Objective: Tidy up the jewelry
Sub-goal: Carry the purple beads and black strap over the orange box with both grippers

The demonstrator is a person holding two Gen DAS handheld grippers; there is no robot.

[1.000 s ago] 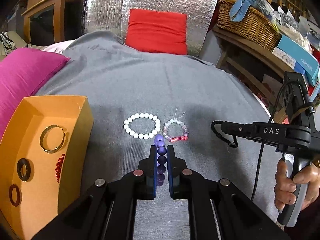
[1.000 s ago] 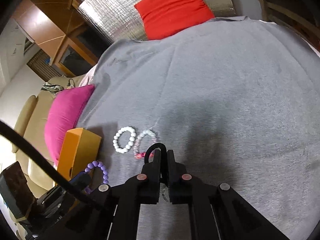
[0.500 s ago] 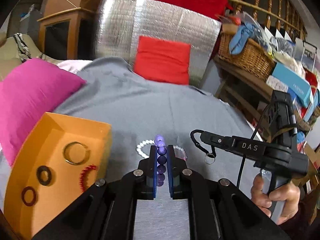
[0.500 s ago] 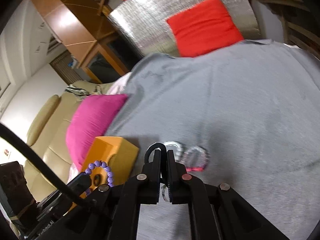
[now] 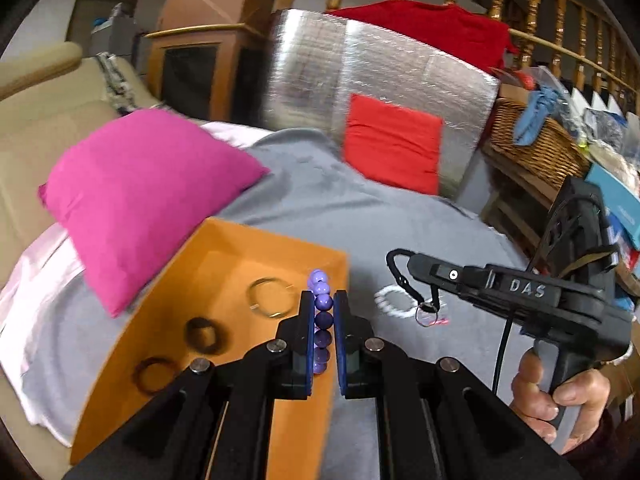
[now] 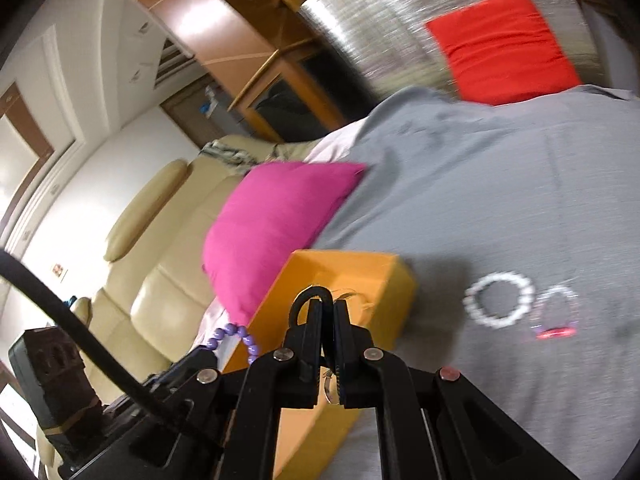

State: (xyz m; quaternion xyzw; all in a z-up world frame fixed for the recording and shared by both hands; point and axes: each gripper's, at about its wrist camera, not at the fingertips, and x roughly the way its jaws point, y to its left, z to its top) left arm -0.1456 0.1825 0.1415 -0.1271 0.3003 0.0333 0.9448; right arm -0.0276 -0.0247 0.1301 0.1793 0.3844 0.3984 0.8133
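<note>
Both my grippers have swung left toward the orange box (image 5: 224, 264). Inside it lie a gold bangle (image 5: 271, 297) and two dark rings (image 5: 206, 336). My left gripper (image 5: 322, 316) is clamped on the purple bead bracelet (image 5: 321, 300) at lower centre; my right gripper (image 6: 327, 320) pinches a small ring (image 5: 425, 315), seen dangling only in the left view. The right view alone shows the white bracelet (image 6: 500, 300) and pink bracelet (image 6: 558, 312) clearly, at right

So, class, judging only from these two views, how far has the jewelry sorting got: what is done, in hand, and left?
Done: a gold bangle and two dark rings lie in the orange box. In hand: the left gripper pinches a purple bead bracelet over the box; the right gripper holds a black loop with a small ring. Left: the white bead bracelet and pink bracelet on the grey blanket.
</note>
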